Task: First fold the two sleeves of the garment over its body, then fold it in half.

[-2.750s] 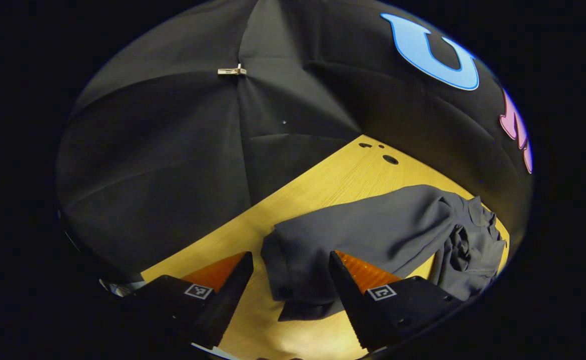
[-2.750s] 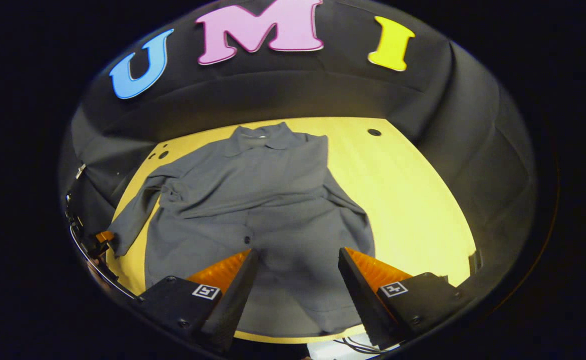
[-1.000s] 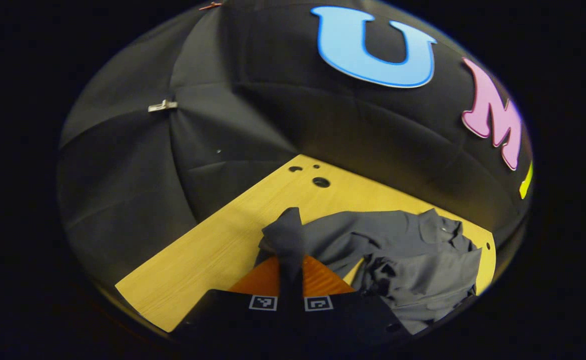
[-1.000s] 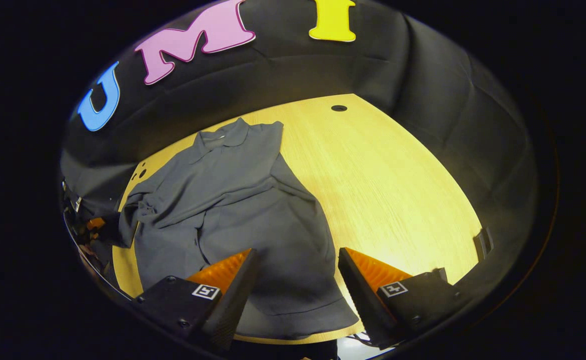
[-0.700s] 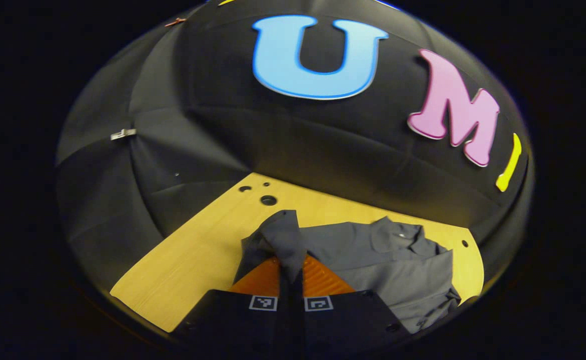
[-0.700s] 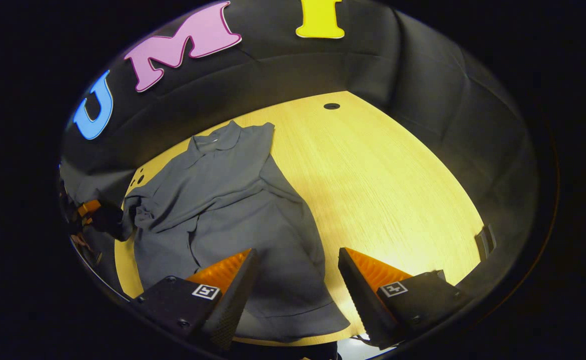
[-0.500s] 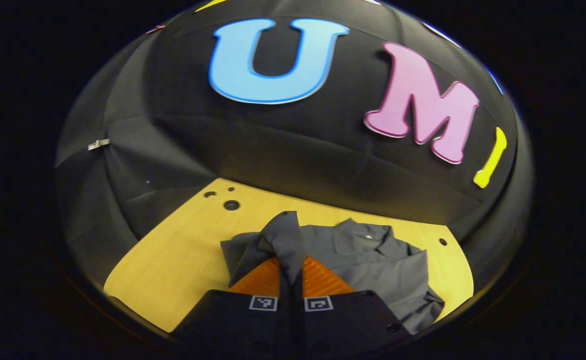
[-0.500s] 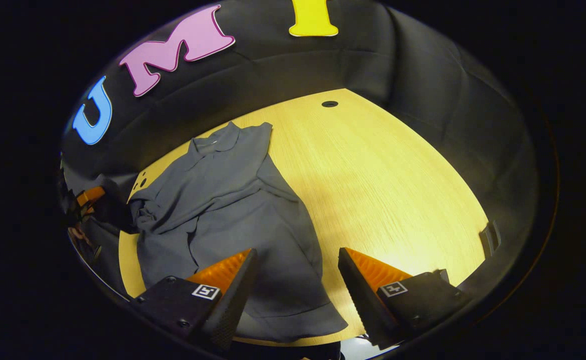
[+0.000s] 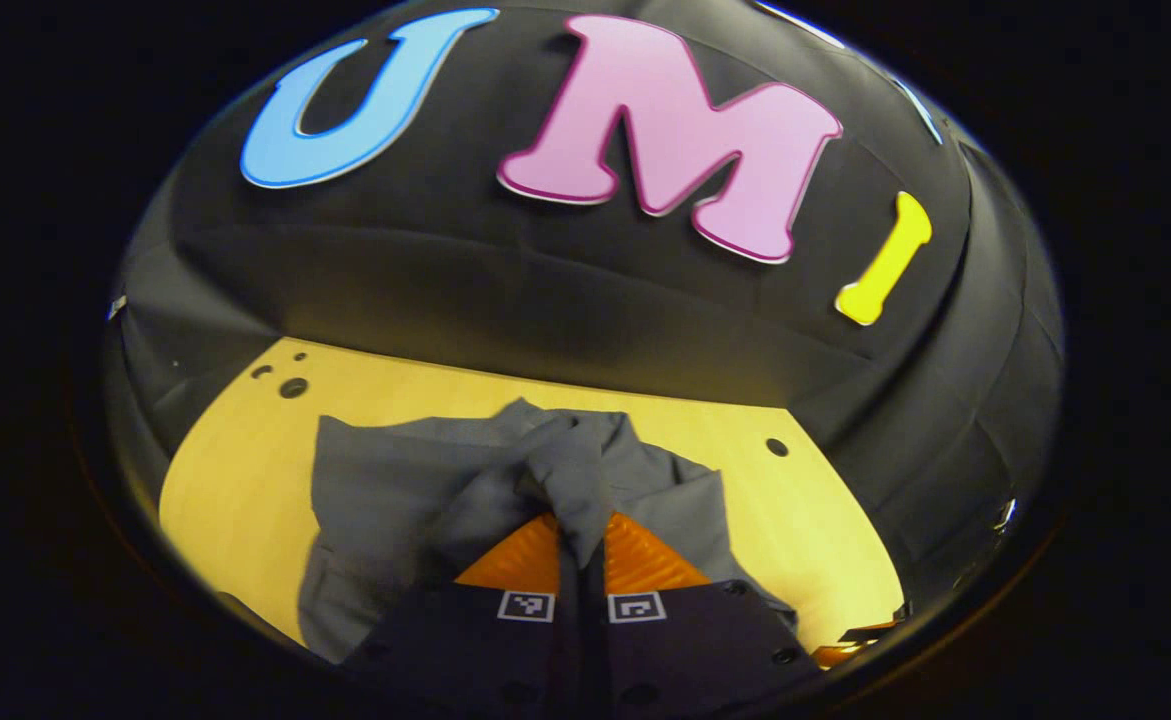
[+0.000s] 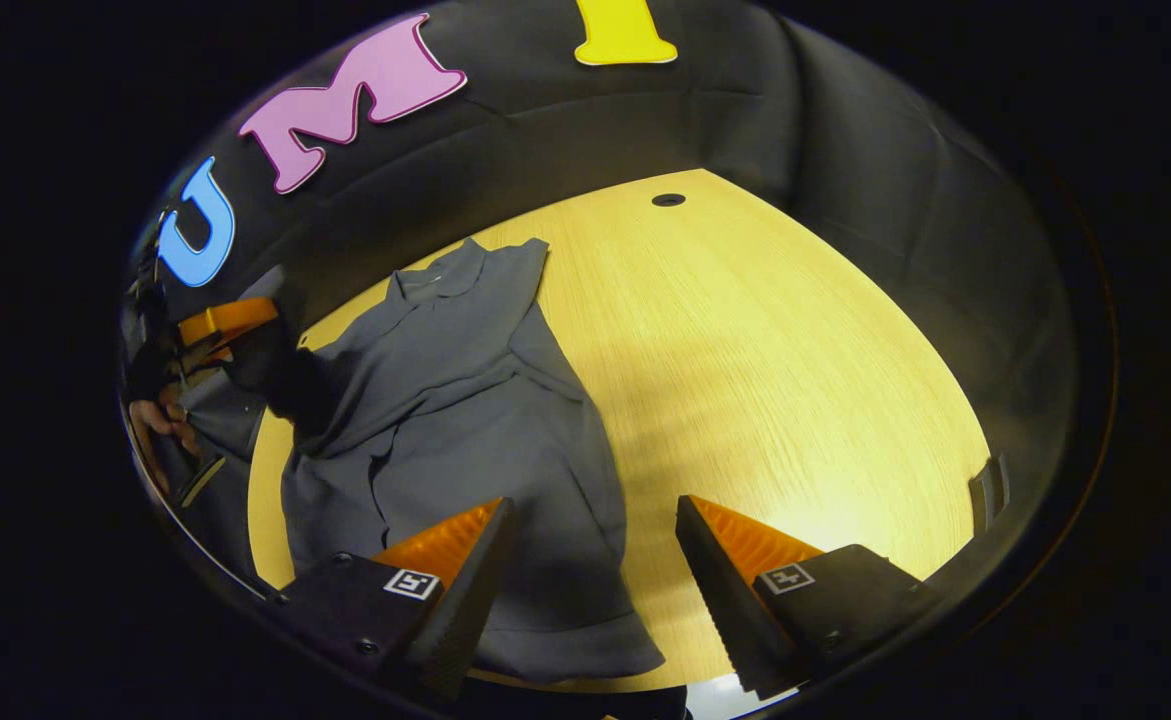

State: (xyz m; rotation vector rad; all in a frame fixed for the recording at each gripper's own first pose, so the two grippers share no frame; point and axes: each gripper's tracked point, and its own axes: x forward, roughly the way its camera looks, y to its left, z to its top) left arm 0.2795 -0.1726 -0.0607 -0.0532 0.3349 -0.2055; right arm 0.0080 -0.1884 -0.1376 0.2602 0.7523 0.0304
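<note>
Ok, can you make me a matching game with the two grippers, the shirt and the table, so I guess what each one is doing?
Things:
1. left gripper
2. right gripper
3. shirt
4. table

States:
a. open, holding nothing, above the shirt's bottom edge
b. yellow wood, with a small round hole near its far edge
c. shut on a grey sleeve, lifting it over the shirt's body
d. grey, lying spread out with its collar at the far end

Pairs: 1-c, 2-a, 3-d, 4-b
</note>
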